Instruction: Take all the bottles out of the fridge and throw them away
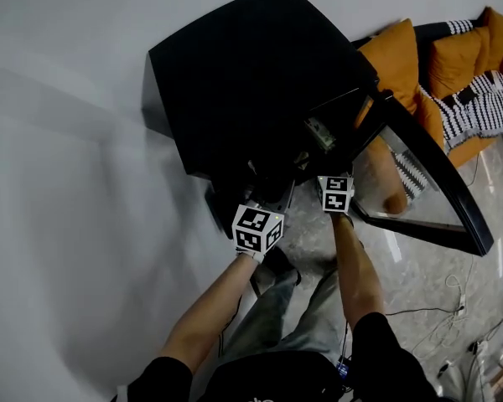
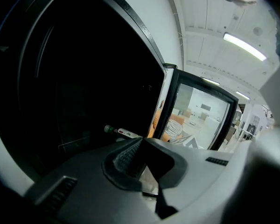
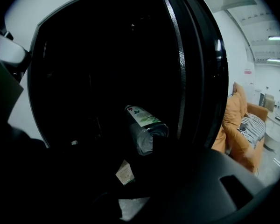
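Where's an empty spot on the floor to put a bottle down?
The tiled floor between the open door and the cables is bare. Behind the door it's crowded with the sofa. Left of the fridge looks bare, but that may be wall.

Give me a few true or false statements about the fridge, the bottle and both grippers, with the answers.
1. The fridge has its door open. True.
2. The bottle in the right gripper view stands upright. False: it lies on its side inside the fridge, base toward the camera.
3. The left gripper has its jaws together. True: nothing shows between them.
4. The sofa is blue. False: it is orange.
5. The right gripper is clamped on the bottle. False: its jaws stand apart and the bottle lies ahead of them, not gripped.
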A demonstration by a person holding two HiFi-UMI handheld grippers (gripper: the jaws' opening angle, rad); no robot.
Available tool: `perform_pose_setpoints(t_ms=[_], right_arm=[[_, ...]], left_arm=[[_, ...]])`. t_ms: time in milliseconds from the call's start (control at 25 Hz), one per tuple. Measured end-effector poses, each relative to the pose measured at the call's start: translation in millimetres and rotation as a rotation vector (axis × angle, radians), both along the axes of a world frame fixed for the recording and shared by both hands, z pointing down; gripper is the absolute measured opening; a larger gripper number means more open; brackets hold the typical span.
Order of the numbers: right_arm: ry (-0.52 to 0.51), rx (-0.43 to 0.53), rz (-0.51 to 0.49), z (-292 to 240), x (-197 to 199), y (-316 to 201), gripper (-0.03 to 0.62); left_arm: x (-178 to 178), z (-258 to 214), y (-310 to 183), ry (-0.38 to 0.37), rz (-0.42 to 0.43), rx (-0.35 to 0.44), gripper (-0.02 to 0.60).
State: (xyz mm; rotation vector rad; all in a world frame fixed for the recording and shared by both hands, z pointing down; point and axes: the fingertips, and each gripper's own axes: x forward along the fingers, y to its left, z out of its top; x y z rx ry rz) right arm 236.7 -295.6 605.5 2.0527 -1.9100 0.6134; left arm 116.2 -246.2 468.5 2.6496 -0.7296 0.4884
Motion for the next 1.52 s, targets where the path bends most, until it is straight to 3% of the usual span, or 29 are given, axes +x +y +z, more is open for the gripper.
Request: perform_pose_setpoints(t_ms=[400,520,640,760,880,1200,1320,1520], right_arm=[[-0.002,0.003,-0.095,-4.7,-37.7,-4.1,0.164],[-0.021,0.014,-0.053,-10.4,-32.9,2.6,0.166],[-0.025,0.018,-0.016,-11.7,-22.9,5.2,0.24],[-0.032,0.005,-0.042,-6.8,-22.9,-4.3,0.343],[-0.023,-0.014,-0.066,0.0,-23.7,-19.6,0.388],[0.013,-0.034,-0.049,11.6,-21.7,-42.6,0.384],[0.031,-0.032,-0.055,11.6,-24.0,-40.3,0.319],[0.027,-0.024,-0.072,10.1,-28.0,-38.9,0.314]], left_arm=[[-0.9,-0.6,-13.4,0.004,-0.01,-0.006,0.0],[-0.1,-0.2,-15.9,0.007,-0.011,-0.012,0.0],[1.5,0.6,-18.2,0.008,-0.006,-0.015,0.0],[2.5,1.5,-21.8,0.01,-0.009,-0.019,0.0],[5.1,1.4,-24.0,0.012,-0.008,-0.021,0.0],[0.2,-4.2,-33.3,0.01,-0.02,-0.008,0.0],[-3.3,-3.8,-35.9,0.006,-0.027,-0.006,0.0],[-5.6,-2.4,-34.4,0.009,-0.037,-0.006,0.0]])
